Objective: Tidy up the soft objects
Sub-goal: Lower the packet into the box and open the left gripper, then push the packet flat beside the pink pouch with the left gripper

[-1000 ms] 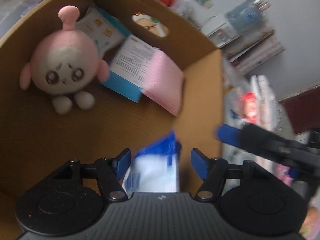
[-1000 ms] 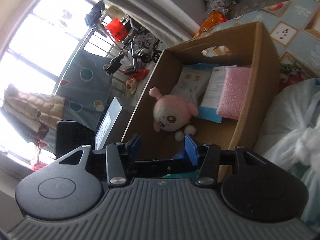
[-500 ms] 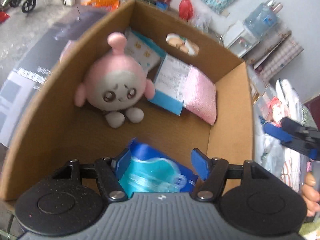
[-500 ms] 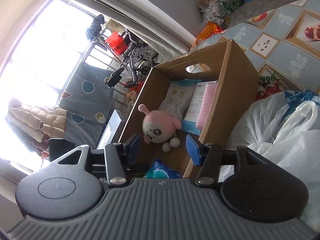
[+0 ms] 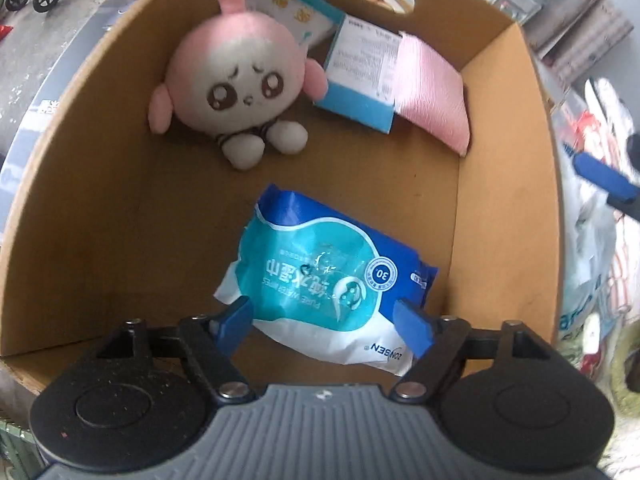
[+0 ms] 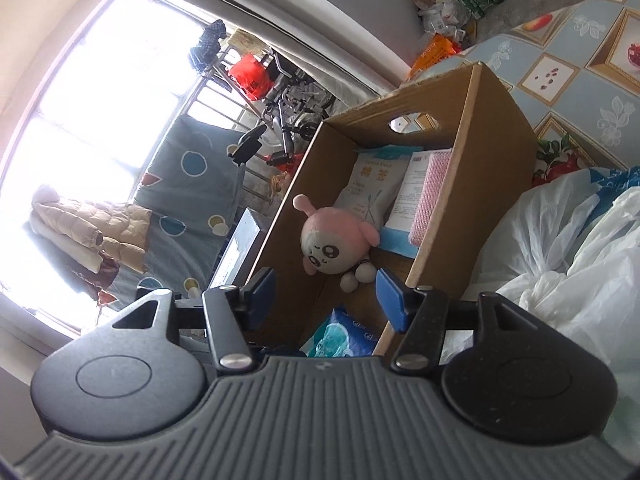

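Note:
A cardboard box (image 5: 504, 208) holds a pink and white plush toy (image 5: 236, 80), a pink cloth pad (image 5: 434, 92), a white and blue packet (image 5: 360, 64) and a cotton swab bag (image 5: 288, 10). A blue wet wipes pack (image 5: 324, 272) lies flat on the box floor. My left gripper (image 5: 326, 320) is open and empty, just above the near end of the pack. My right gripper (image 6: 326, 292) is open and empty, held above the box's right wall (image 6: 484, 152). The plush toy (image 6: 336, 240) and the wipes pack (image 6: 344, 332) also show in the right wrist view.
White plastic bags (image 6: 560, 248) lie right of the box on a patterned quilt (image 6: 580, 80). A window with hanging bedding (image 6: 188, 184) and a wheelchair (image 6: 292, 100) are beyond the box. My right gripper's blue finger (image 5: 604, 178) shows outside the box wall.
The wipes pack has left my left gripper's fingers and now lies on the box floor. The left gripper has drawn back above it. The right gripper has lifted away a little.

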Demonstrator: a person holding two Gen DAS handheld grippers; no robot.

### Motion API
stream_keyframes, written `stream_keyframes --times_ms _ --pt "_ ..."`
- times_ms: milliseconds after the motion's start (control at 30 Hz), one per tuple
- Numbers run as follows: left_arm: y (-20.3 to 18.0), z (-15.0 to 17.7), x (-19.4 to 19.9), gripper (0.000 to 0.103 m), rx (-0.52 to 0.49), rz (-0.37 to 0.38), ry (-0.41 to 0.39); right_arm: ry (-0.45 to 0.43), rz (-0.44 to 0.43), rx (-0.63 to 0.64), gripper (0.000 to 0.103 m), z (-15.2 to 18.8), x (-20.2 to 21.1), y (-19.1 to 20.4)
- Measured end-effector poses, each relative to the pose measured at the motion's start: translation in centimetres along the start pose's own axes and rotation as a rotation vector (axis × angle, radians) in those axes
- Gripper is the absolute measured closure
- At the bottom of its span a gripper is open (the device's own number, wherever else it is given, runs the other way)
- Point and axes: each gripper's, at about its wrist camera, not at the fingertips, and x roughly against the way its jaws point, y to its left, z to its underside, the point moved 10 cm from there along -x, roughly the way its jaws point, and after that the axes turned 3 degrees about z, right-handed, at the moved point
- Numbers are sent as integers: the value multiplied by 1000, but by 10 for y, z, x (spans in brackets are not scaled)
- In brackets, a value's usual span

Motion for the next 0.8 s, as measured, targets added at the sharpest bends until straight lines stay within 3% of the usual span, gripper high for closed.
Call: stream_keyframes --times_ms 167,300,433,500,633,800 --pt "-7 -9 -12 20 3 20 -13 -7 -10 -9 45 -1 0 -3" --pt "-20 -24 -19 20 -42 -6 -65 -2 -8 -15 45 1 1 -6" --pt "-33 -36 -12 28 -39 60 -95 -10 2 -20 45 2 6 -10" --pt "-31 -33 -3 26 -29 55 -89 -16 9 -20 45 1 10 -11" --pt "-12 -20 14 18 -8 -47 -90 -26 15 6 43 1 12 -7" --pt "0 -10 -1 15 52 -20 -12 -28 -4 51 42 11 10 10"
